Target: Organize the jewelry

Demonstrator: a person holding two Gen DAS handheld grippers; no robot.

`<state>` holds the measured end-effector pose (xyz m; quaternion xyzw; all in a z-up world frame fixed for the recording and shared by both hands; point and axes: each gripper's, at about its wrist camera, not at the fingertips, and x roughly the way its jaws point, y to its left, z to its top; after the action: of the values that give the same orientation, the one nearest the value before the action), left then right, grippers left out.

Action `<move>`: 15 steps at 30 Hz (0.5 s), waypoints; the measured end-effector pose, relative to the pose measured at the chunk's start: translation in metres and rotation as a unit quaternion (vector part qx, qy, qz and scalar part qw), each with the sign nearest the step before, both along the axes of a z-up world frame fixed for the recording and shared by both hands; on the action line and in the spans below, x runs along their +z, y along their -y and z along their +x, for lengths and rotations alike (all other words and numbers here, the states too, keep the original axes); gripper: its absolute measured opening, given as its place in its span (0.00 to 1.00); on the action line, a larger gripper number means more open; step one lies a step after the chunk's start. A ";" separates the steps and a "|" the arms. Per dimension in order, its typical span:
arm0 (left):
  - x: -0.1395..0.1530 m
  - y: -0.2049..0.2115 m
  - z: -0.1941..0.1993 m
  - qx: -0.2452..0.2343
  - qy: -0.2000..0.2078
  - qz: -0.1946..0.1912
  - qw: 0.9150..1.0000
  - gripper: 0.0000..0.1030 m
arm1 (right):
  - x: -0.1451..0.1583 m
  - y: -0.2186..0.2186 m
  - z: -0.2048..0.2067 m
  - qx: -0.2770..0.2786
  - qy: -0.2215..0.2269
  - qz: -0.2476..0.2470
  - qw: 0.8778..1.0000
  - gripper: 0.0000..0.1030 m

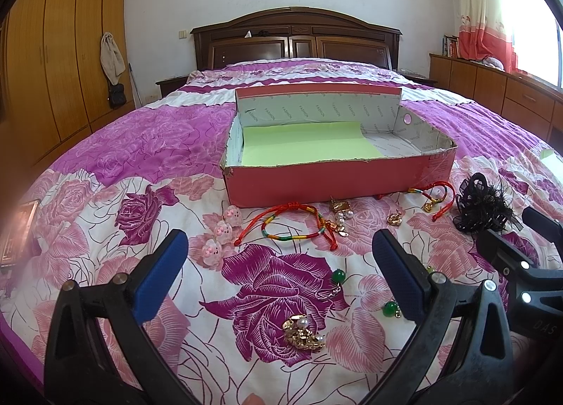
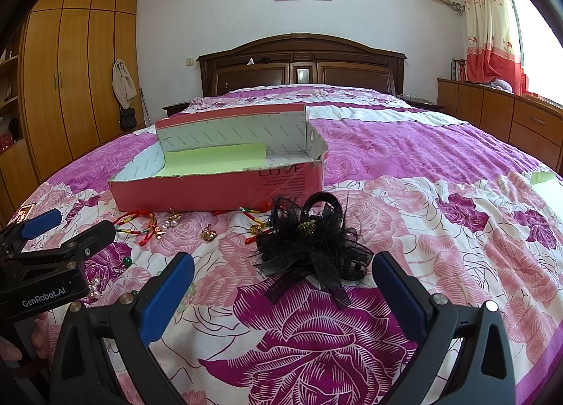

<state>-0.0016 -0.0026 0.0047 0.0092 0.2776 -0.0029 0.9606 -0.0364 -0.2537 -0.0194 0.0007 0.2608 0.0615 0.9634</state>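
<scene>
We judge the job to be barely begun. The red box (image 1: 337, 179) sits open on the bed (image 1: 147, 144) with only a sheet of green paper (image 1: 309, 141) on its floor; we see no jewelry inside it from either view, though the near wall hides a strip of the bottom.

Everything to be sorted lies loose on the bedspread in front of the box. A red bracelet (image 1: 292, 225) with coloured cord rests close to the box wall, three pink charms (image 1: 223, 229) beside it to the left, and small gold and pearl pieces (image 1: 340, 211) to its right. A second red bracelet (image 1: 431, 195) lies near the box's right corner. Closer to us are two green bead earrings (image 1: 338, 276) and a gold pearl brooch (image 1: 303, 333).

Our left gripper (image 1: 278, 264) hovers above the bedspread with its fingers spread wide and nothing between them; the brooch and one green earring lie in the gap below. Our right gripper (image 2: 283, 285) is likewise wide apart and empty, aimed at the black feather hair clip (image 2: 313, 246), which sits just ahead of its fingers.

So all the pieces are left to move, and the clip or the brooch looks like the first candidate.
</scene>
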 end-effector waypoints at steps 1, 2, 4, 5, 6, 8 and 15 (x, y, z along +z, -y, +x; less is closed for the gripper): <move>0.000 0.000 0.000 0.000 0.000 0.000 1.000 0.95 | 0.000 0.000 0.000 0.000 0.000 0.000 1.000 1.00; 0.001 0.000 0.000 0.000 0.000 0.000 1.000 0.95 | 0.000 0.000 0.000 0.000 0.000 0.000 1.000 1.00; 0.000 0.000 0.000 0.000 0.000 0.000 1.000 0.95 | 0.000 0.000 0.000 0.000 0.000 0.000 1.000 1.00; 0.001 0.000 0.000 0.000 0.000 0.000 1.000 0.95 | 0.000 0.000 0.000 0.000 0.000 0.000 1.000 1.00; 0.000 0.000 0.000 0.000 0.000 0.000 1.000 0.95 | 0.000 0.000 0.000 0.000 0.000 0.000 1.000 1.00; 0.001 0.000 0.000 0.000 -0.001 0.000 1.000 0.95 | 0.000 0.000 0.000 0.000 0.000 0.000 1.000 1.00; 0.003 -0.001 -0.003 0.000 -0.001 0.000 1.000 0.95 | 0.003 0.001 -0.003 -0.002 0.000 -0.001 1.000 1.00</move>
<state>-0.0043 -0.0013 0.0079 0.0092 0.2786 -0.0026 0.9604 -0.0396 -0.2543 -0.0168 0.0000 0.2605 0.0596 0.9636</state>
